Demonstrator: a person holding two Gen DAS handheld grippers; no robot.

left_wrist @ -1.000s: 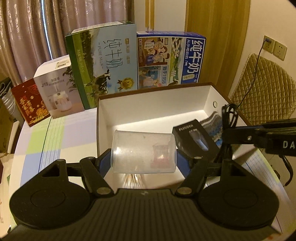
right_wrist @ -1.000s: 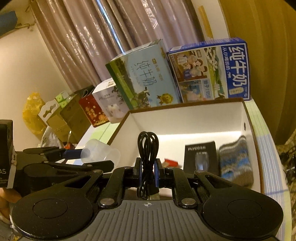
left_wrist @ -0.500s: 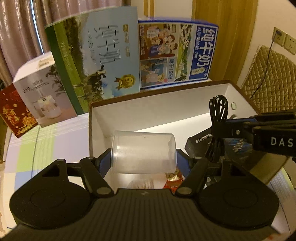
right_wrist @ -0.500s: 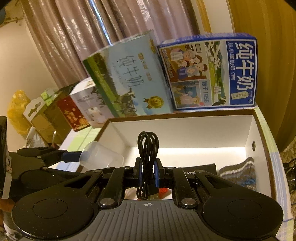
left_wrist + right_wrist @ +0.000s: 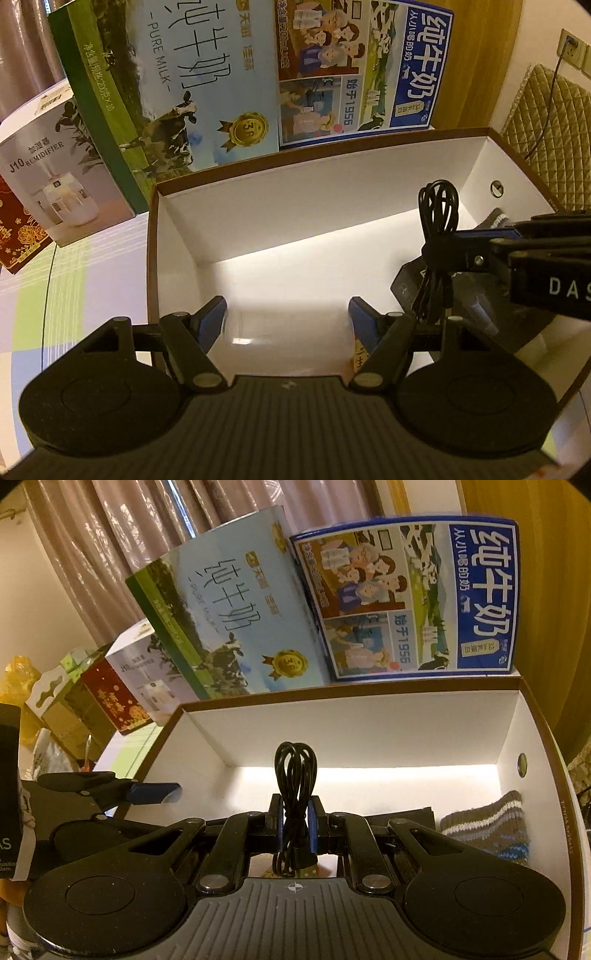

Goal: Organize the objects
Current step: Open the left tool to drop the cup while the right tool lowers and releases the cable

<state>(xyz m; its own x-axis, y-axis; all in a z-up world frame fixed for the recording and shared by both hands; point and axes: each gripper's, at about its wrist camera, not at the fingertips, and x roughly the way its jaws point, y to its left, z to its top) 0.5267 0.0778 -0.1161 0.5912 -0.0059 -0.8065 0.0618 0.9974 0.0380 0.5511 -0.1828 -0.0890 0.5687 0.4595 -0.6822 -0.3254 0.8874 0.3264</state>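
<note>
Coiled black USB cable [image 5: 295, 805] is pinched upright between the blue pads of the right tongs [image 5: 295, 830], hanging over the open white storage box [image 5: 295, 206] and not yet set down. Left tongs [image 5: 287, 325] stand spread apart; the clear plastic cup [image 5: 288, 343] lies blurred between and below them, and contact with the pads cannot be confirmed. Judgement: cup released or about to land on the box floor near the front-left. Already inside: a black packaged item [image 5: 402, 814] and a brown-striped knitted piece [image 5: 487, 827] toward the right wall, plus a small red-and-yellow packet [image 5: 360, 360] near the front. Remaining, as far as visible: lower the cable into the free middle floor and let go. Both tools crowd the same opening, the right one crossing close to the left, so a clash is the main risk. Behind the box stand a green pure-milk carton [image 5: 166, 85] and a blue milk carton [image 5: 362, 66]; a humidifier box [image 5: 55, 173] and a red box [image 5: 14, 236] sit to the left on the checked surface [image 5: 74, 288].
</note>
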